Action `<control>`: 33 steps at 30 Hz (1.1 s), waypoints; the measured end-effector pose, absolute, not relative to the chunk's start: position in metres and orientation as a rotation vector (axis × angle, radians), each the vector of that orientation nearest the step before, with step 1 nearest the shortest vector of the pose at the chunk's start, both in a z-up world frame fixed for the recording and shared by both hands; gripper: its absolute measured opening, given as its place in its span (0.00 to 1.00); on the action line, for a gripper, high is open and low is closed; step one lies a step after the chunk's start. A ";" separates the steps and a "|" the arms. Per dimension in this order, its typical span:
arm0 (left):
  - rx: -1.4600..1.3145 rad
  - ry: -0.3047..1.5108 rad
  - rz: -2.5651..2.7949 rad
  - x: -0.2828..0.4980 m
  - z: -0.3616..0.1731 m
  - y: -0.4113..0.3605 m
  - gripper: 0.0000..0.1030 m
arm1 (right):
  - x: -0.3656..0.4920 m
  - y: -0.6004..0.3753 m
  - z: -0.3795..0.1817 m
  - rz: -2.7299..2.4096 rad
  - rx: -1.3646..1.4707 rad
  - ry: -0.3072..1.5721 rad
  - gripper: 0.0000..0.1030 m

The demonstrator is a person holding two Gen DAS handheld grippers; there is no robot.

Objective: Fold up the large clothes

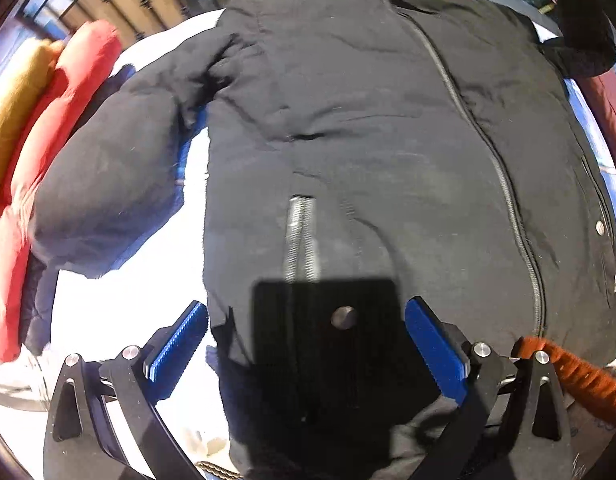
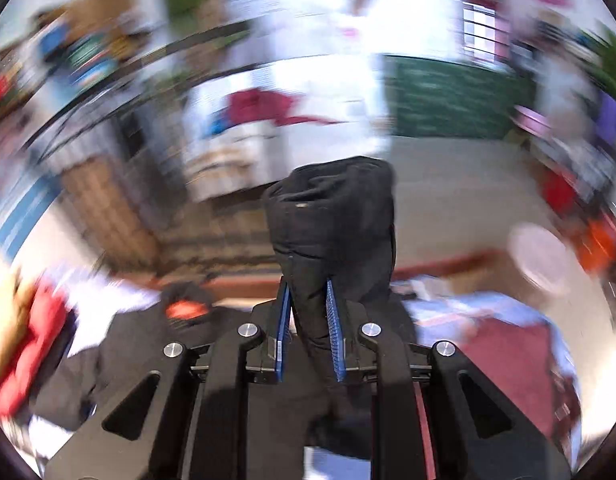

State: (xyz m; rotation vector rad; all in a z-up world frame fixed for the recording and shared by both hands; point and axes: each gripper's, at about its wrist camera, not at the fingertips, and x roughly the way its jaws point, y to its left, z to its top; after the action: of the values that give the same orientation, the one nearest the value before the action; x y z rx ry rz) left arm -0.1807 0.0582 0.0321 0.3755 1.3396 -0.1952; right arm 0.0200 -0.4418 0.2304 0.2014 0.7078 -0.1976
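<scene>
- Nearest in the left wrist view, the left gripper [image 1: 305, 354] points steeply down with its two blue ribbed pads [image 1: 175, 350] spread wide apart; nothing is pinched between them.
- Between and under those open jaws lies the hem of a black padded jacket [image 1: 368, 140], which sits front up with its long zipper [image 1: 488, 152] closed and running away from the camera.
- An orange woolly sleeve [image 1: 580, 376] crosses the lower right corner, just beside the right-hand finger.
- The jacket rests on a white surface [image 1: 119, 300]; one puffy sleeve [image 1: 103, 196] sticks out to the left side.
- Past that sleeve, at the left edge, lies a red padded garment [image 1: 47, 152] with a mustard-yellow one [image 1: 15, 92] touching it on its far side.
- In the right wrist view, the right gripper [image 2: 310, 334] has its jaws nearly closed, clamped on a bunched fold of black jacket fabric [image 2: 332, 224] that stands up beyond the pad tips.
- Below it the rest of the dark garment [image 2: 127, 360] spreads on the bed.
- Everything farther off in this view is smeared by motion blur; a green panel [image 2: 448, 100] shows at the far end.
</scene>
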 end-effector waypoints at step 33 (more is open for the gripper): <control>0.272 1.229 -0.202 -0.075 0.065 0.059 0.94 | 0.033 -0.319 0.049 -0.215 0.215 1.184 0.78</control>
State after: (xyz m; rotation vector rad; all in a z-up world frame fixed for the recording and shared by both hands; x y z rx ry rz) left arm -0.0753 0.0591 0.0645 0.2722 1.2291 -0.2025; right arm 0.0329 -0.3192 0.0489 0.2147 1.1844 -0.2154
